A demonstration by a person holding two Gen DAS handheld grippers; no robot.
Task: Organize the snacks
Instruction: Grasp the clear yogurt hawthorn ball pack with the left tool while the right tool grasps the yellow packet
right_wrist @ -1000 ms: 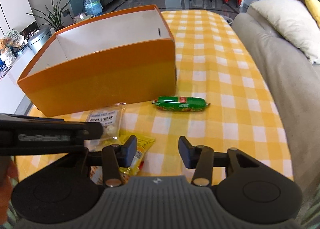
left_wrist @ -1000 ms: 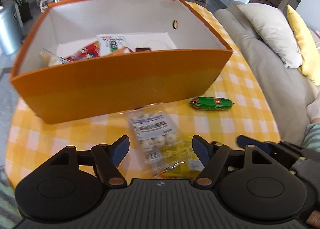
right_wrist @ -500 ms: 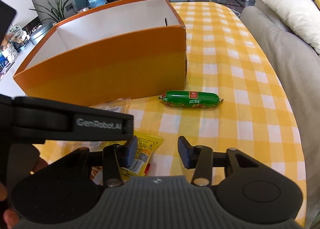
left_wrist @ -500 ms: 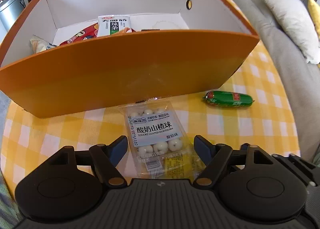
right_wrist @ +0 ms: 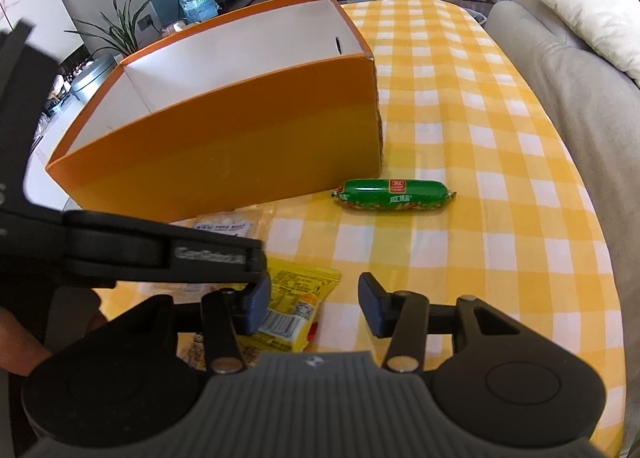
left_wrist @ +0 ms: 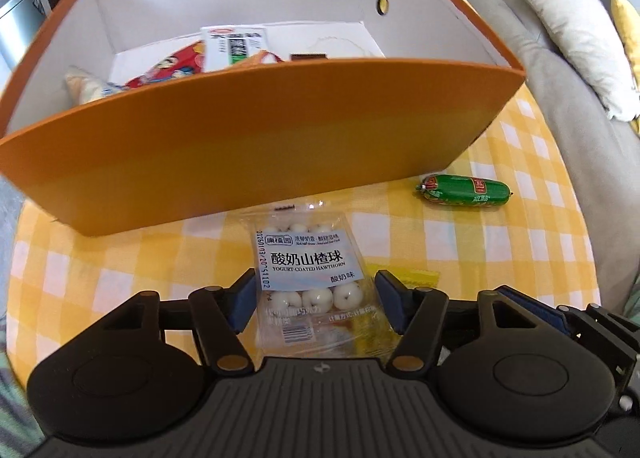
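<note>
In my left wrist view the left hand-held gripper (left_wrist: 315, 300) sits low in the frame with its jaws on either side of the clear packet of yogurt-coated hawthorn balls (left_wrist: 310, 272) — they have just been closing in, and the blue pads look right at the packet's edges, though I cannot tell whether they press on it yet. The packet lies flat on the yellow-checked counter (left_wrist: 516, 254), just below the front wall of the orange box (left_wrist: 256, 154), which already holds a few snack packs. A yellow sachet (left_wrist: 416, 278) pokes out beside the packet. In my right wrist view the right hand-held gripper (right_wrist: 314, 306) stands part-open over bare cloth — nothing between its jaws — and the green sausage (right_wrist: 394, 194) lies centre frame by the box's corner.
</note>
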